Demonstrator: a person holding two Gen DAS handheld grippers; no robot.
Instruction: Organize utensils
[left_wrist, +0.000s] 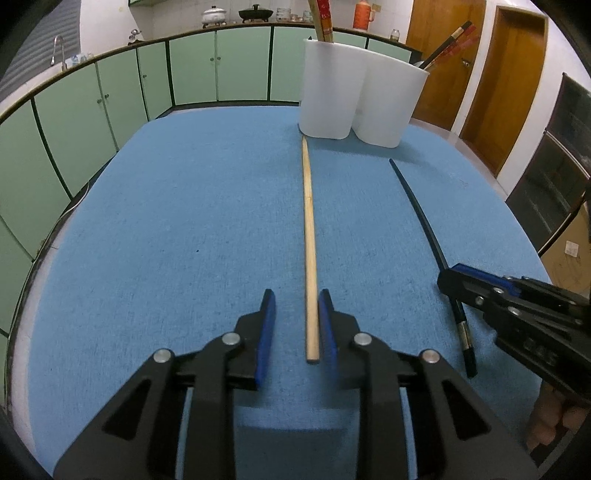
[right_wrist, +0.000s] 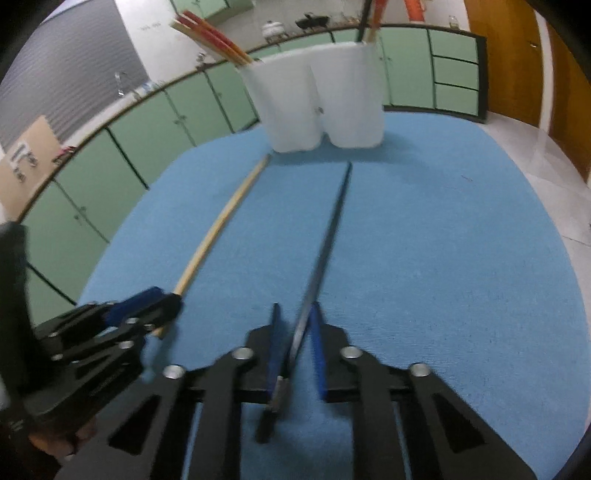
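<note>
No legible writing shows; the left gripper, fingers spread, straddles the wooden chopstick, while the right gripper, also spread, straddles the black chopstick, blurred in its own view.

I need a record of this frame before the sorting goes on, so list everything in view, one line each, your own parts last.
wooden chopstick: 1, pale tan, flat on the cloth, between the left gripper's fingers, tip toward the holder.
black chopstick: 1, black, flat on the cloth to the right of the wooden one, between the right gripper's fingers.
chopstick holder: 1, white, two joined compartments, far end of the table.
chopsticks in the holder: several, tan with red in the left compartment, black with red in the right.
table cloth: 1, blue, covers the table.
cabinets: a row, green, behind the table.
left gripper: black with blue pads, open around the wooden chopstick.
right gripper: black with blue pads, open around the black chopstick.
</note>
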